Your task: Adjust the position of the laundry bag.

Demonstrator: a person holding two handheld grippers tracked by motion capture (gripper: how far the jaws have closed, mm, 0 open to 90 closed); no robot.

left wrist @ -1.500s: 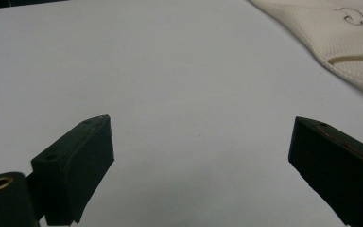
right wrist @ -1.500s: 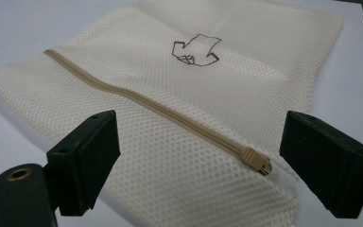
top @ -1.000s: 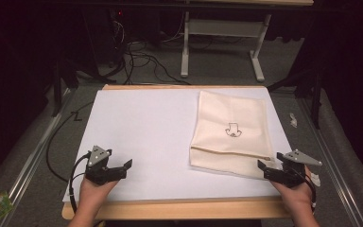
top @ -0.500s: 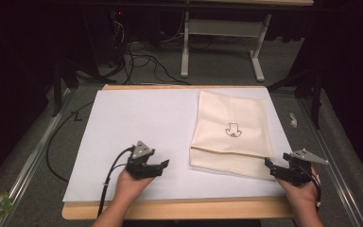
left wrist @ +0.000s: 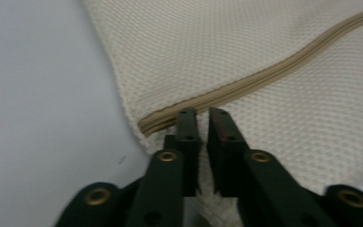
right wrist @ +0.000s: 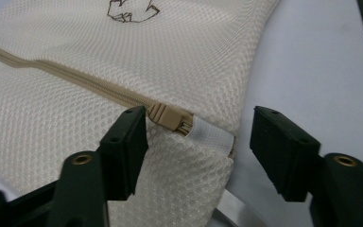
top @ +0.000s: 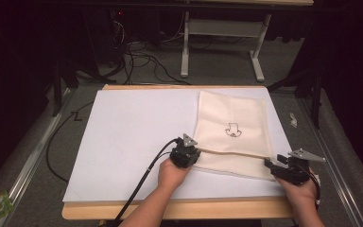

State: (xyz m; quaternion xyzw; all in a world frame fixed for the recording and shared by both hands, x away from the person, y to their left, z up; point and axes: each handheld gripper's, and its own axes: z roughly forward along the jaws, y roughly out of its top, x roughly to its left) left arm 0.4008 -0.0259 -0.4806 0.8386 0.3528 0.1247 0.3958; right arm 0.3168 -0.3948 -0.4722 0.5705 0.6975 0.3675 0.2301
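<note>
A cream mesh bag point(top: 231, 118) with a small dark emblem lies flat on the right half of the white sheet point(top: 132, 127). A tan zipper point(top: 231, 153) runs across its near part. My left gripper point(top: 196, 158) sits at the zipper's left end, and its jaws are shut on the bag's mesh edge point(left wrist: 202, 116), with fabric bunched between them. My right gripper point(top: 268, 164) is at the bag's right near corner, open. Its jaws stand either side of the tan zipper pull point(right wrist: 168, 117) and a white tab point(right wrist: 210, 135), not touching them.
The sheet covers a wooden table whose front edge point(top: 179, 210) runs along the bottom. Beyond the table stand a grey desk frame point(top: 222, 33) and floor cables point(top: 137, 56). A black cable point(top: 142, 182) trails from the left gripper.
My left gripper travelled from the table's left front across to the bag's left edge and shut on it. The right gripper edged in toward the zipper pull.
</note>
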